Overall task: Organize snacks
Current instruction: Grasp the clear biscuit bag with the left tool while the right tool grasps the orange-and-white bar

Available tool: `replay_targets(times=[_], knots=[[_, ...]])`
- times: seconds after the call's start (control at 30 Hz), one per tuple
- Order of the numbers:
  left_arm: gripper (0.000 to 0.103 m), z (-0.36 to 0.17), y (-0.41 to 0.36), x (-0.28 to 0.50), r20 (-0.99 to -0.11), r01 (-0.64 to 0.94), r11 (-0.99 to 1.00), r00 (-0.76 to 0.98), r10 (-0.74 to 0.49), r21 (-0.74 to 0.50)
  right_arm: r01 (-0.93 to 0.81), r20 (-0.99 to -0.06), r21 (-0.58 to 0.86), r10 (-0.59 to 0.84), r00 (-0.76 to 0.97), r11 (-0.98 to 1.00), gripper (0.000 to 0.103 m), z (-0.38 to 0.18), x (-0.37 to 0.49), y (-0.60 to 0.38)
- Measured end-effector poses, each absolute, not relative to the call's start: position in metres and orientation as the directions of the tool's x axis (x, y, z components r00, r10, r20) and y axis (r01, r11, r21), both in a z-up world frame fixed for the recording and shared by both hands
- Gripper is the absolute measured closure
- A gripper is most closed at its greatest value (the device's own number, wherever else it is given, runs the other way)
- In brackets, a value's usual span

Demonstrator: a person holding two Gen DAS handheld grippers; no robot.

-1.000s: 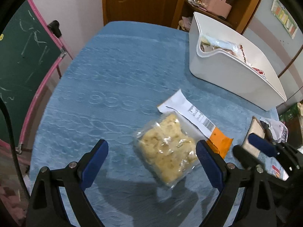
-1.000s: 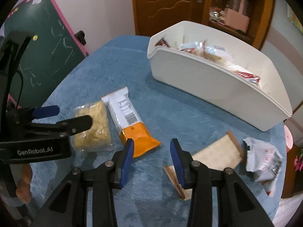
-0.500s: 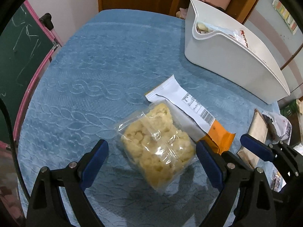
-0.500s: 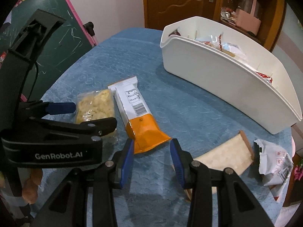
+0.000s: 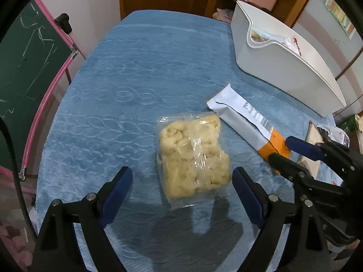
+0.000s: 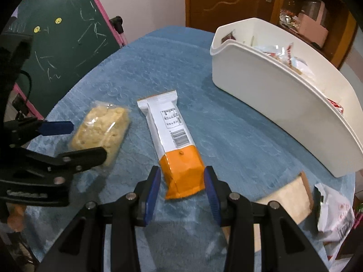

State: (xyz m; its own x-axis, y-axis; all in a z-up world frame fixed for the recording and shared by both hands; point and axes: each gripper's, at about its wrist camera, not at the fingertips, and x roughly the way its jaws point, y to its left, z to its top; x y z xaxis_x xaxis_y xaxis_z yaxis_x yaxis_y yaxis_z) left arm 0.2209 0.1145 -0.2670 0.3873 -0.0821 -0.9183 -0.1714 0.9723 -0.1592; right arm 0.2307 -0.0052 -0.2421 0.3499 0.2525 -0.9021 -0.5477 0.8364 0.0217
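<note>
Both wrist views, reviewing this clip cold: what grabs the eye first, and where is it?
The clear bag of yellow puffed snacks lies on the blue tablecloth between the fingers of the open left hand-held gripper. Beside it, the white-and-orange snack bar has its orange end between the fingers of the open right hand-held gripper. Behind them stands the long white bin, already holding packets.

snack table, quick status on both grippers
Left gripper open, straddling clear bag of yellow puffed snack. Right gripper open around orange end of white-and-orange wrapped bar. White plastic bin ahead, path unobstructed.
</note>
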Motion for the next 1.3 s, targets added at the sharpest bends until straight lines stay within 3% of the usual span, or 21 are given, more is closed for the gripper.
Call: replay_targets(times=[0.6,0.8,0.97,1.03,1.07,1.3], knots=[[0.014,-0.275,0.101,0.227,-0.936,-0.168,0.978,0.348,-0.061,-0.126,-0.609,-0.905,0.068,0.305,0.295,0.791,0.062,-0.243,0.254,0.0],[0.015,-0.279,0.112,0.224,-0.934,-0.188,0.971,0.349,-0.077,-0.15,-0.659,-0.921,0.032,0.278,0.272,0.752,0.057,-0.253,0.255,0.013],[0.025,-0.279,0.112,0.222,-0.929,-0.171,0.973,0.361,-0.083,-0.153,-0.648,-0.922,0.027,0.27,0.278,0.761,0.052,-0.26,0.254,0.018],[0.038,-0.278,0.109,0.223,-0.926,-0.155,0.975,0.366,-0.09,-0.156,-0.639,-0.92,0.015,0.261,0.292,0.769,0.052,-0.262,0.252,0.021],[0.04,-0.277,0.107,0.223,-0.924,-0.146,0.977,0.371,-0.092,-0.156,-0.637,-0.92,0.006,0.255,0.299,0.771,0.055,-0.262,0.251,0.021],[0.042,-0.271,0.1,0.219,-0.919,-0.136,0.983,0.39,-0.06,-0.122,-0.572,-0.915,0.039,0.259,0.309,0.819,0.061,-0.252,0.239,0.017]])
